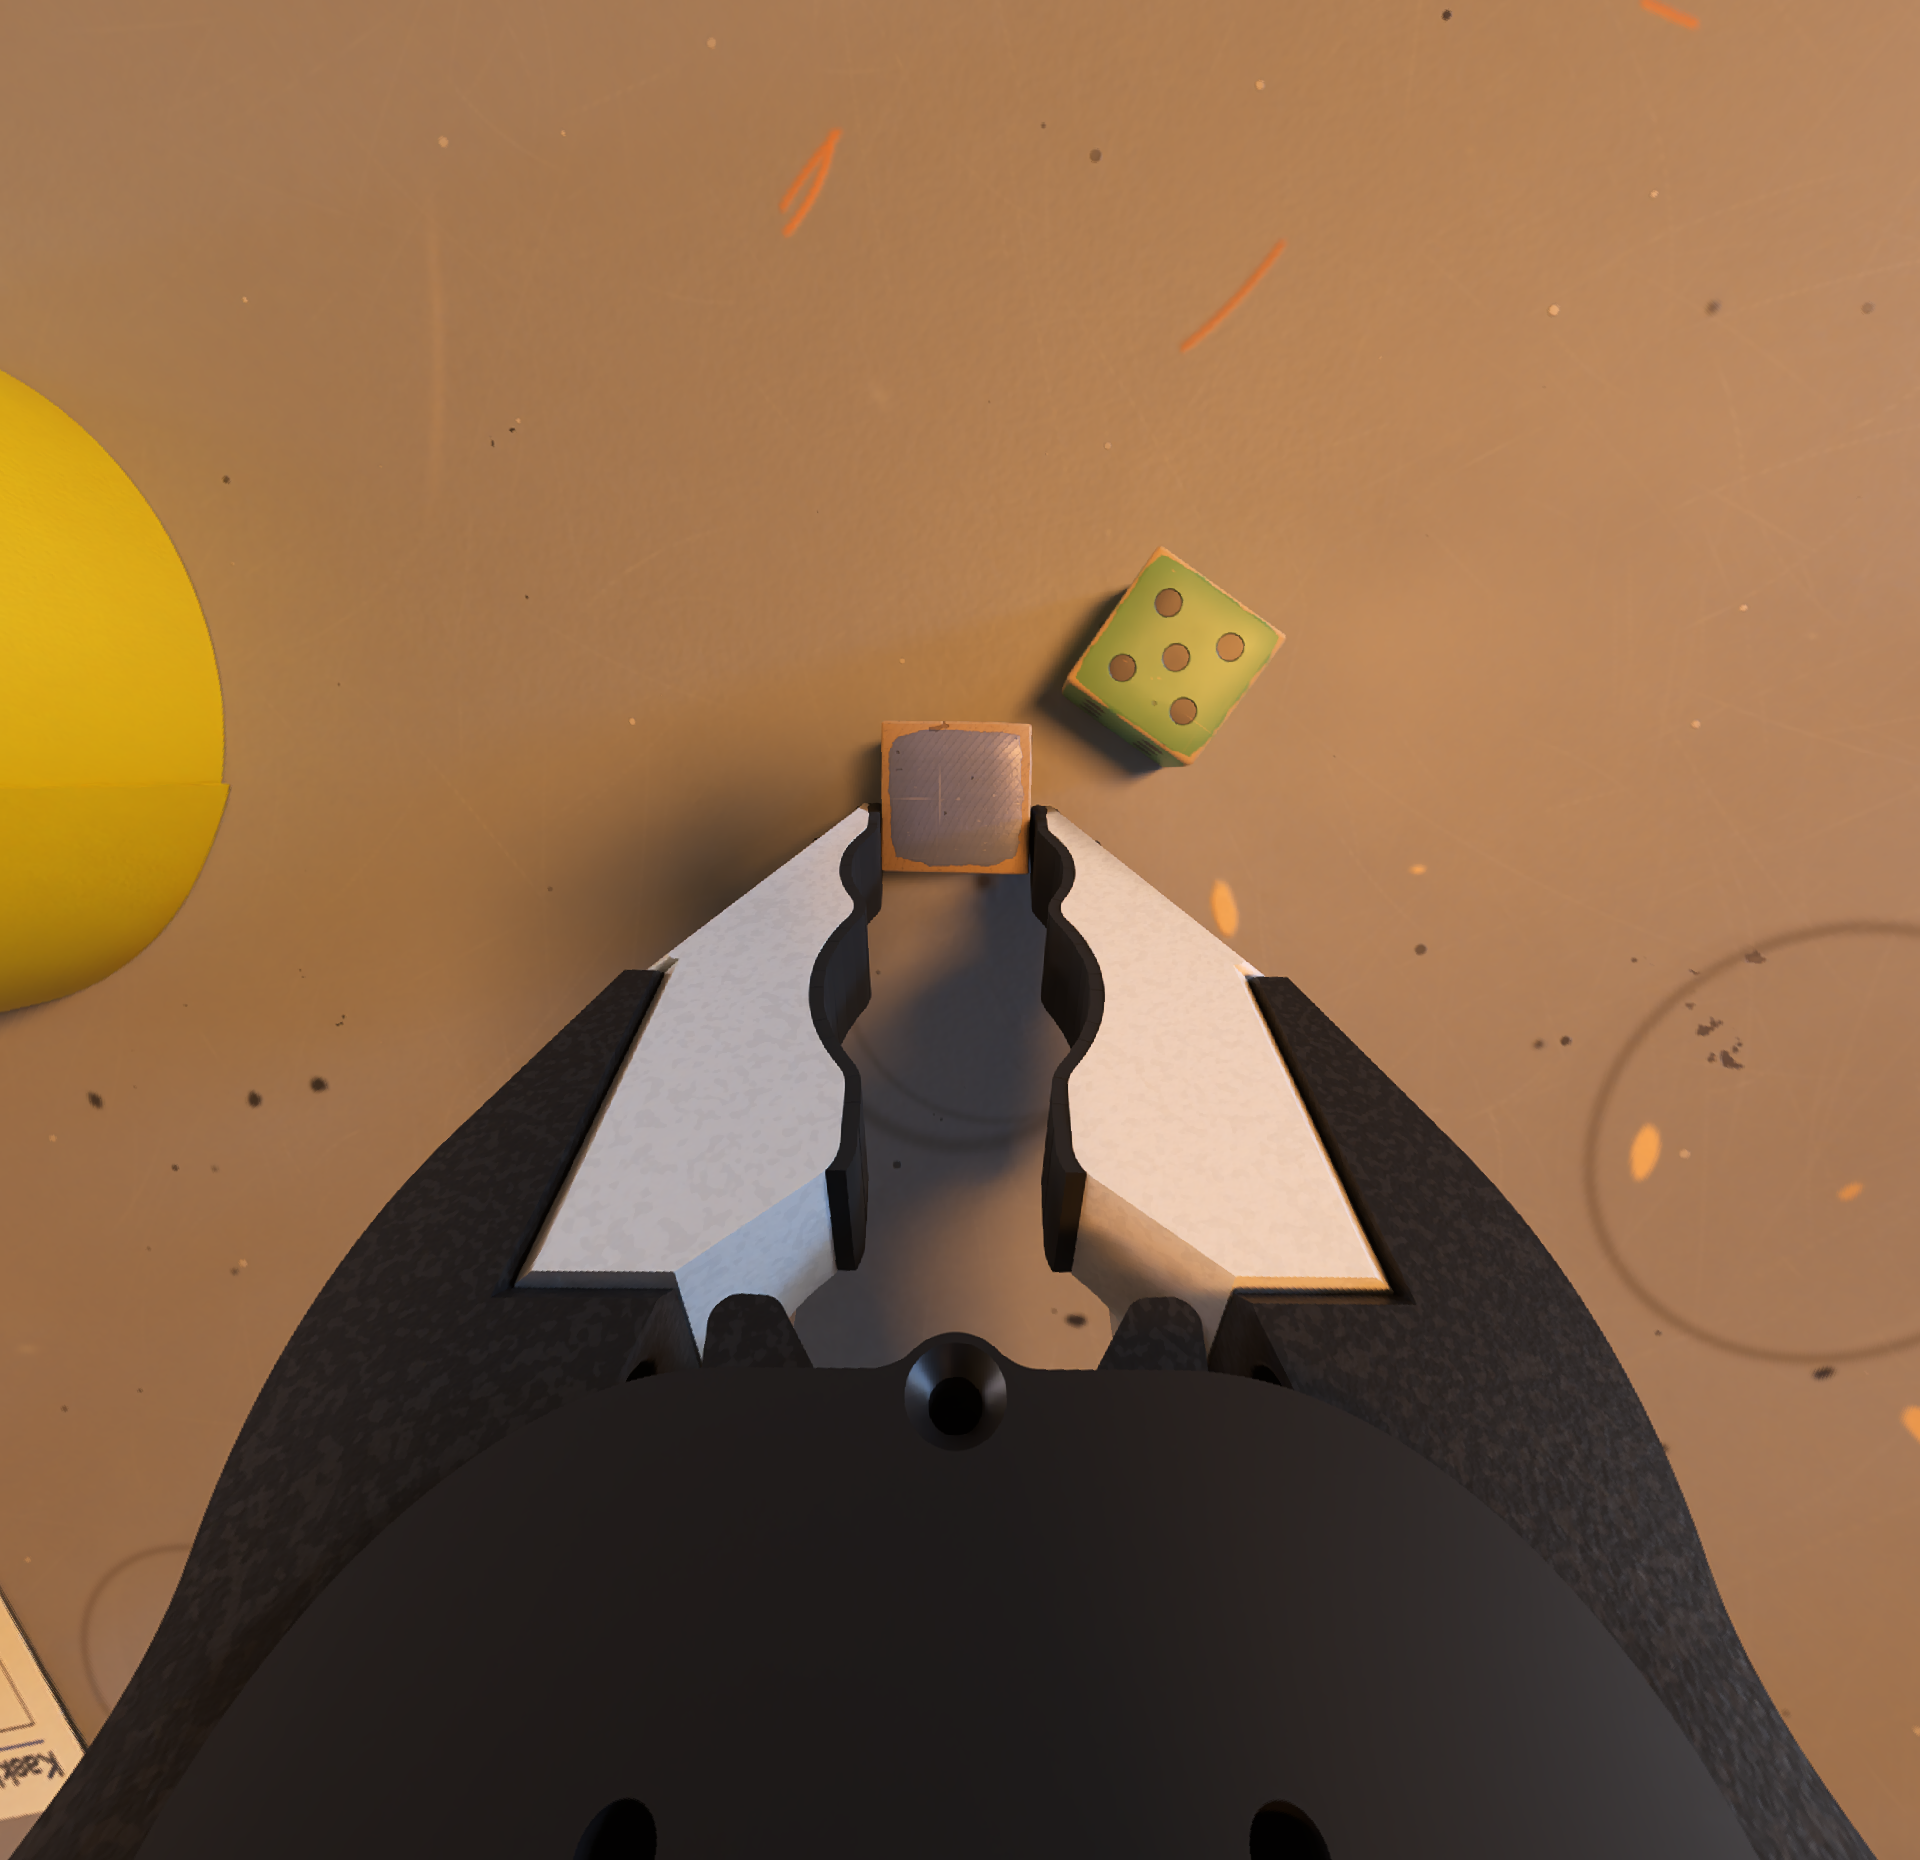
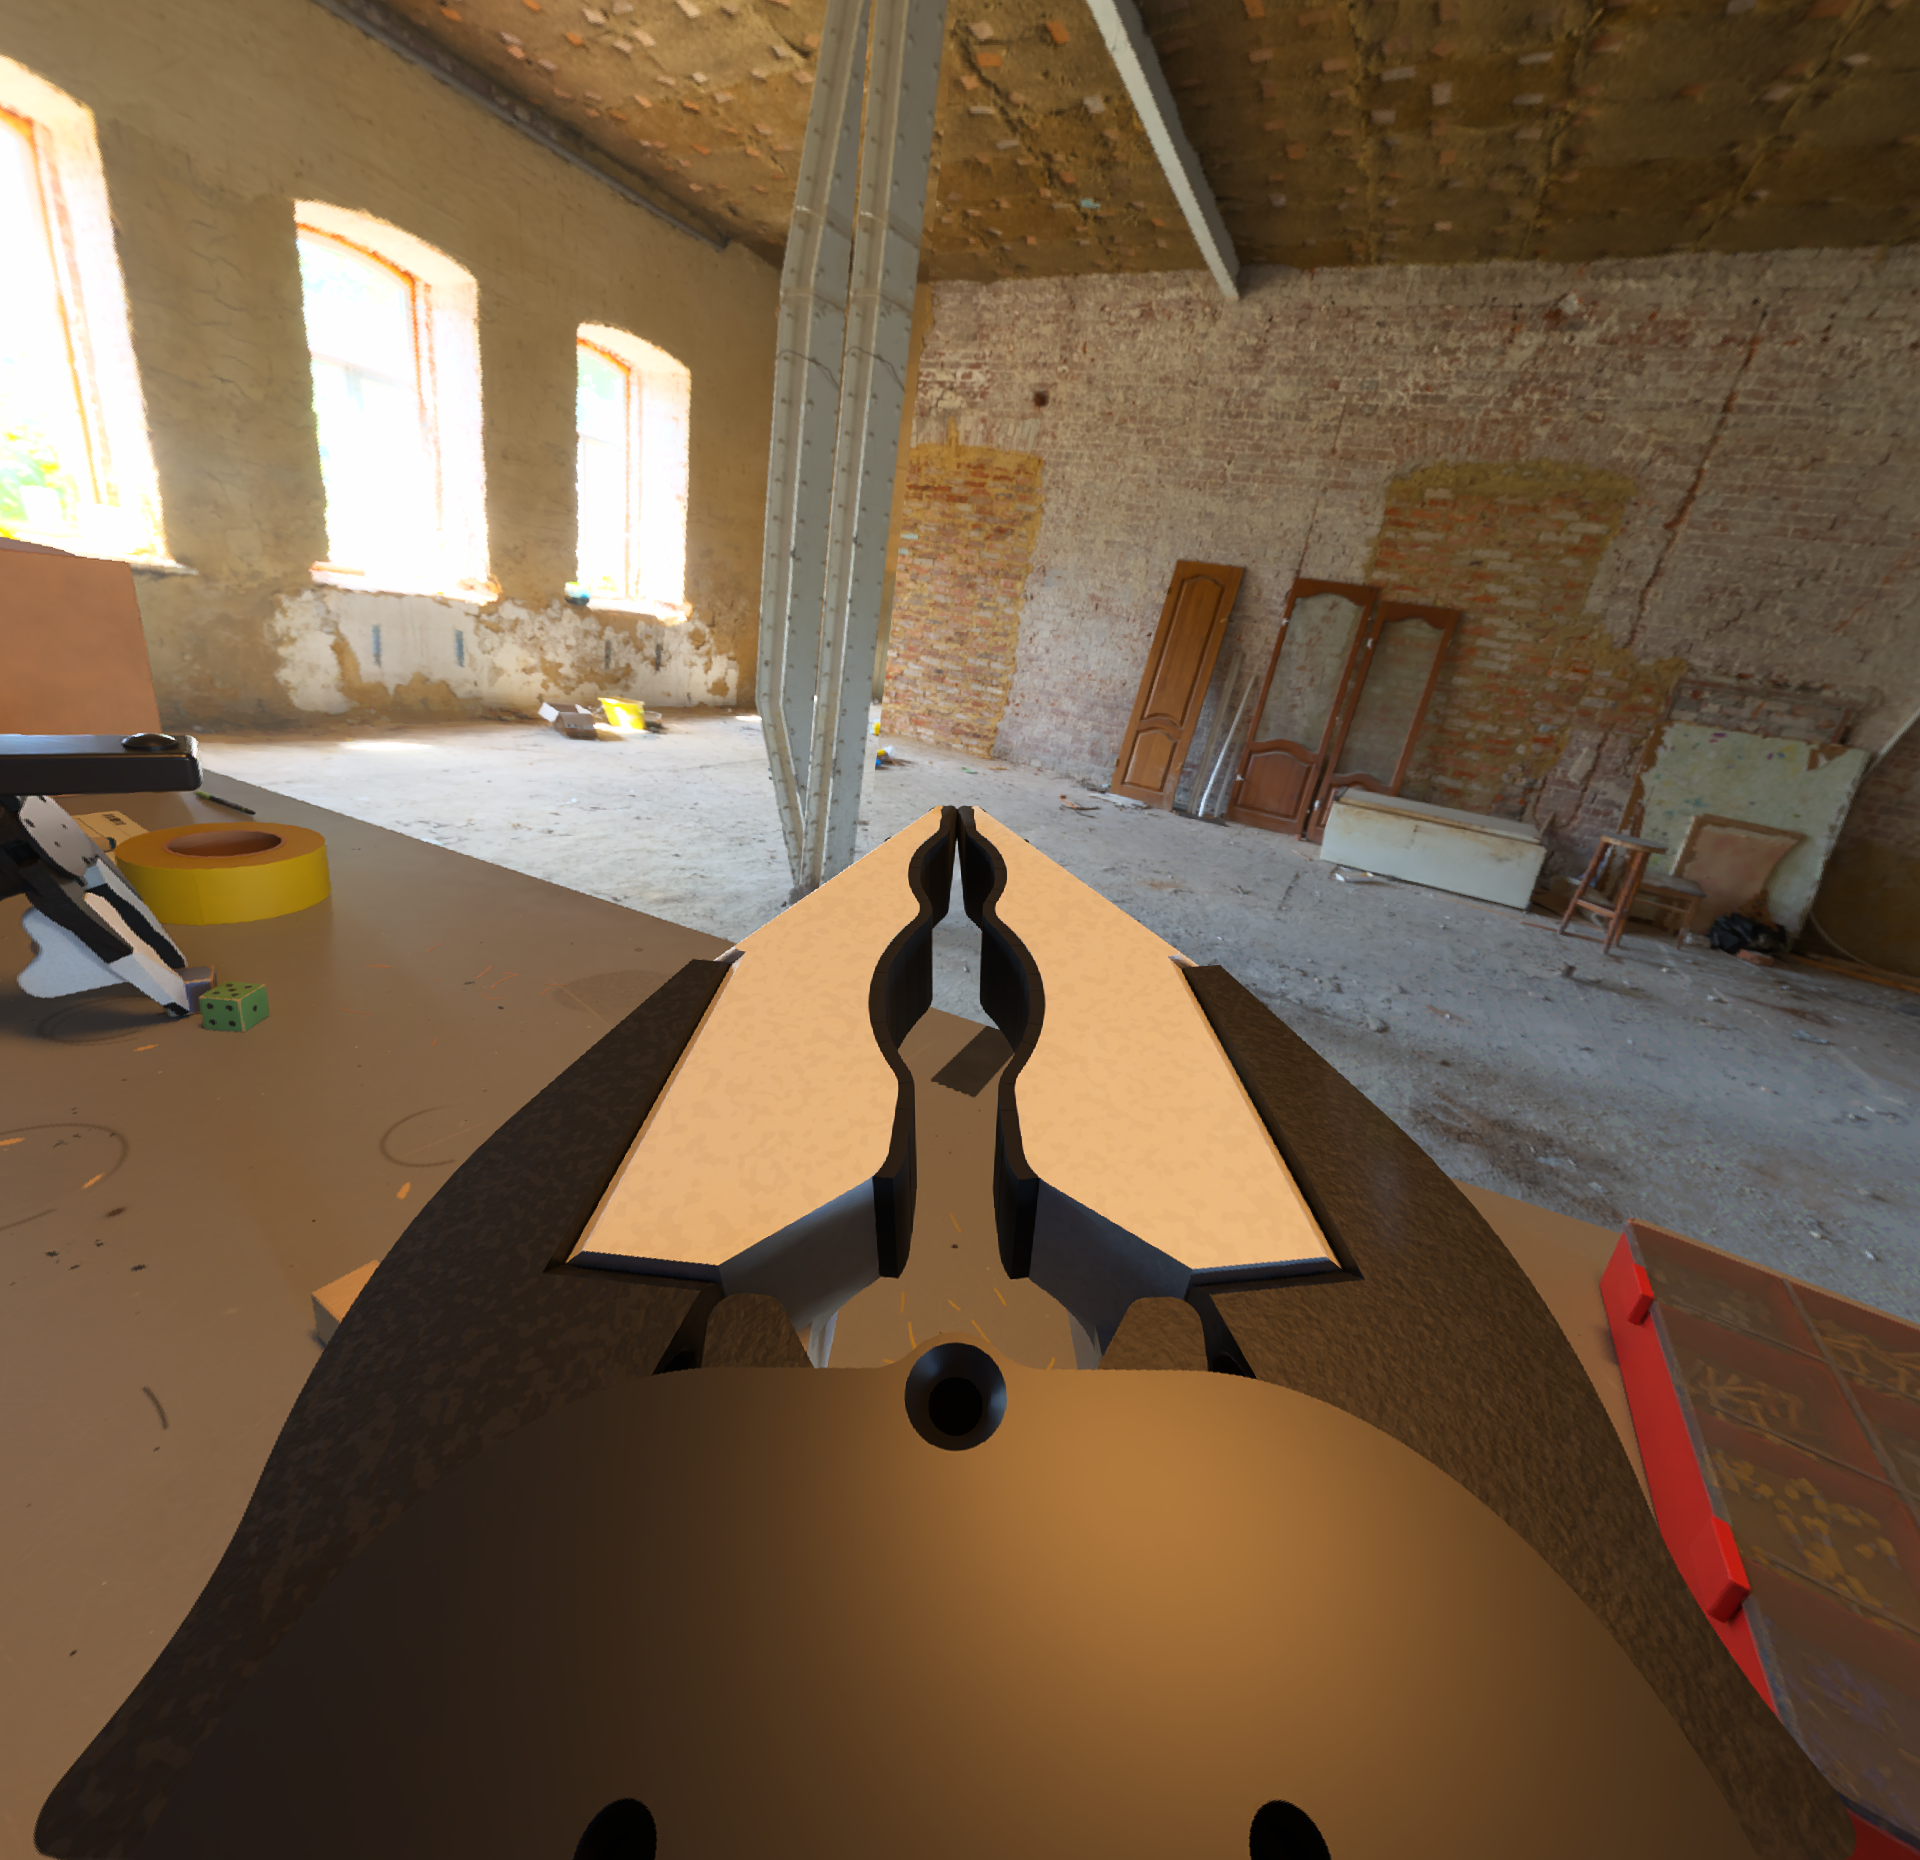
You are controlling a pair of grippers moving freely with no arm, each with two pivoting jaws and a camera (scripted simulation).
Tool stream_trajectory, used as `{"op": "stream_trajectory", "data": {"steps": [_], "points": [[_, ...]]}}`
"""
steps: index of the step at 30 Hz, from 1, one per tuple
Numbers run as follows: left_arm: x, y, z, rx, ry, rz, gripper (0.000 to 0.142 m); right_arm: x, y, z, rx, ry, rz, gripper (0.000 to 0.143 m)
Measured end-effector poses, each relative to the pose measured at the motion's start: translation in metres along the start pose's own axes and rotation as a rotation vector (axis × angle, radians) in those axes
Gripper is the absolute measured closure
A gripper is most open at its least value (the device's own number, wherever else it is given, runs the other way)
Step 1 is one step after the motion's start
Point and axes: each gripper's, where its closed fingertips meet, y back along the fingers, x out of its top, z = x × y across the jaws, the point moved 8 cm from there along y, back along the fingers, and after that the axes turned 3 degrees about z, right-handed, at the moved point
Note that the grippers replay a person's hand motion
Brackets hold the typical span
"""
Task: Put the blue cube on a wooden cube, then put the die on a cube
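Note:
The blue cube point(image 1: 956, 797), grey-blue on top with orange worn edges, sits on the brown table between the fingertips of my left gripper point(image 1: 954, 813), whose jaws press on its two sides. The green die point(image 1: 1174, 657) lies just right of it, five pips up. In the right wrist view the left gripper point(image 2: 187, 991) points down at the table at far left, with the blue cube point(image 2: 200, 976) and the die point(image 2: 234, 1007) at its tip. My right gripper point(image 2: 956, 818) is shut and empty above the table's far edge. A corner of a wooden cube point(image 2: 343, 1296) shows by its left side.
A yellow tape roll point(image 1: 94, 688) stands left of the blue cube; it also shows in the right wrist view point(image 2: 223, 870). A red-edged patterned slab point(image 2: 1766, 1498) lies at the right. A paper card point(image 1: 26, 1727) lies at the lower left. The table edge point(image 2: 623, 906) runs diagonally.

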Motion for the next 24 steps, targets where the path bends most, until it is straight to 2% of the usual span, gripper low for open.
{"op": "stream_trajectory", "data": {"steps": [10, 16, 21, 24], "points": [[0.004, 0.04, 0.004, -0.169, 0.025, 0.064, 0.115, 0.0, 0.0, 0.001, -0.001, 0.0, -0.002, 0.143], [0.015, 0.099, 0.023, -0.323, -0.063, 0.298, 0.115, 0.002, 0.0, 0.0, 0.001, 0.005, 0.0, 0.143], [0.038, 0.166, 0.092, -0.471, -0.256, 0.553, 0.115, 0.005, 0.001, -0.002, 0.008, 0.007, 0.007, 0.143], [0.051, 0.181, 0.158, -0.588, -0.434, 0.641, 0.115, 0.009, 0.003, -0.002, 0.017, 0.0, 0.028, 0.143]]}}
